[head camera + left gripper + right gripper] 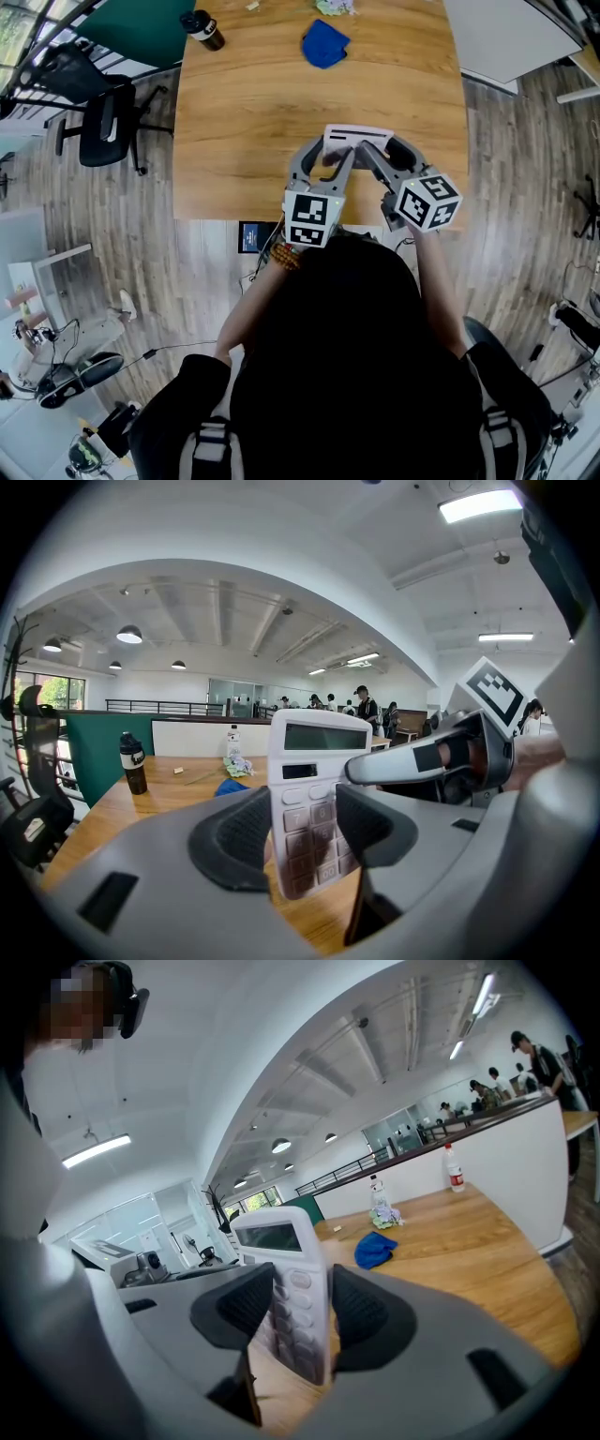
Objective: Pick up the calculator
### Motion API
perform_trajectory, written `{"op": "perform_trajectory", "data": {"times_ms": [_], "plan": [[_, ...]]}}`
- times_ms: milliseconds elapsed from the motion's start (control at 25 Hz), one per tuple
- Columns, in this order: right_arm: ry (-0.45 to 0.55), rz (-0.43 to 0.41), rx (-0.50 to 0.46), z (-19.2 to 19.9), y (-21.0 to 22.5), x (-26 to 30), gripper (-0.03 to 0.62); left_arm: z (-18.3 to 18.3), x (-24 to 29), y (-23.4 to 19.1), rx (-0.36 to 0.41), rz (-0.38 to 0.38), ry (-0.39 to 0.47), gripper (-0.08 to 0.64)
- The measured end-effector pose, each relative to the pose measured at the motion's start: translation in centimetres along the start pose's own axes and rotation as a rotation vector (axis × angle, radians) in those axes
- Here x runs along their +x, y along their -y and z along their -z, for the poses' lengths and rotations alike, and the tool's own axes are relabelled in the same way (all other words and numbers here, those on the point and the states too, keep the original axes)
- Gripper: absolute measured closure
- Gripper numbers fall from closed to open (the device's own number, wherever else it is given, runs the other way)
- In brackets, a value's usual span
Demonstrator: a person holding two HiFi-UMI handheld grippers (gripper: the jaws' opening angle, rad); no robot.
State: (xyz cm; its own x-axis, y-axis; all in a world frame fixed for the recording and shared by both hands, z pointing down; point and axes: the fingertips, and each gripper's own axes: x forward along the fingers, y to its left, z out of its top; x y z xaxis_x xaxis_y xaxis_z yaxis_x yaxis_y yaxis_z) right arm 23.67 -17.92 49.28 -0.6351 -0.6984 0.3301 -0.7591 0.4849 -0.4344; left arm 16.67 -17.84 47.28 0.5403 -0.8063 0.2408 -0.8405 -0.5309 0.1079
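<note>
A white calculator (pixel 356 139) with grey keys is held over the near edge of the wooden table (pixel 244 122). In the left gripper view the calculator (pixel 314 789) stands upright, display on top, clear of the tabletop. My left gripper (pixel 330 161) is shut on its lower half, one pad on each long side (pixel 305 832). My right gripper (pixel 380 159) comes in from the right, and its grey finger (pixel 422 761) reaches the calculator's right side. In the right gripper view the calculator (pixel 291 1279) is seen edge-on between both dark pads of the right gripper (pixel 302 1312), which press on it.
A blue cloth (pixel 324 44) lies at the table's far middle, a crumpled wrapper (pixel 335 7) beyond it. A black bottle (pixel 202 30) stands at the far left corner. A black office chair (pixel 98 117) stands left of the table, and a white table (pixel 506 33) at the far right.
</note>
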Motion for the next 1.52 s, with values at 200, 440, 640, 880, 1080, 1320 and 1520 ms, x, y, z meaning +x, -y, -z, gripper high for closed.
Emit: {"op": "perform_trajectory", "data": {"times_ms": [200, 440, 640, 880, 1080, 1320, 1520], "plan": [[-0.005, -0.003, -0.005, 0.0, 0.2, 0.0, 0.385, 0.1, 0.1, 0.1, -0.003, -0.005, 0.001, 0.316], [-0.018, 0.007, -0.002, 0.4, 0.6, -0.3, 0.385, 0.4, 0.5, 0.4, -0.012, 0.003, -0.008, 0.316], [-0.022, 0.000, 0.004, 0.5, 0.4, -0.1, 0.385, 0.5, 0.2, 0.2, -0.011, -0.002, -0.013, 0.318], [-0.028, 0.004, 0.003, 0.7, 0.6, -0.1, 0.385, 0.7, 0.4, 0.2, -0.013, 0.003, -0.019, 0.318], [-0.033, 0.003, -0.001, 0.8, 0.6, -0.1, 0.387, 0.8, 0.4, 0.2, -0.022, -0.001, -0.022, 0.318], [-0.045, 0.004, -0.002, 1.1, 0.5, 0.0, 0.388, 1.1, 0.3, 0.1, -0.026, -0.004, -0.032, 0.319], [-0.050, 0.007, -0.012, 1.3, 0.5, 0.1, 0.391, 1.4, 0.3, 0.1, -0.033, -0.006, -0.040, 0.319]]}}
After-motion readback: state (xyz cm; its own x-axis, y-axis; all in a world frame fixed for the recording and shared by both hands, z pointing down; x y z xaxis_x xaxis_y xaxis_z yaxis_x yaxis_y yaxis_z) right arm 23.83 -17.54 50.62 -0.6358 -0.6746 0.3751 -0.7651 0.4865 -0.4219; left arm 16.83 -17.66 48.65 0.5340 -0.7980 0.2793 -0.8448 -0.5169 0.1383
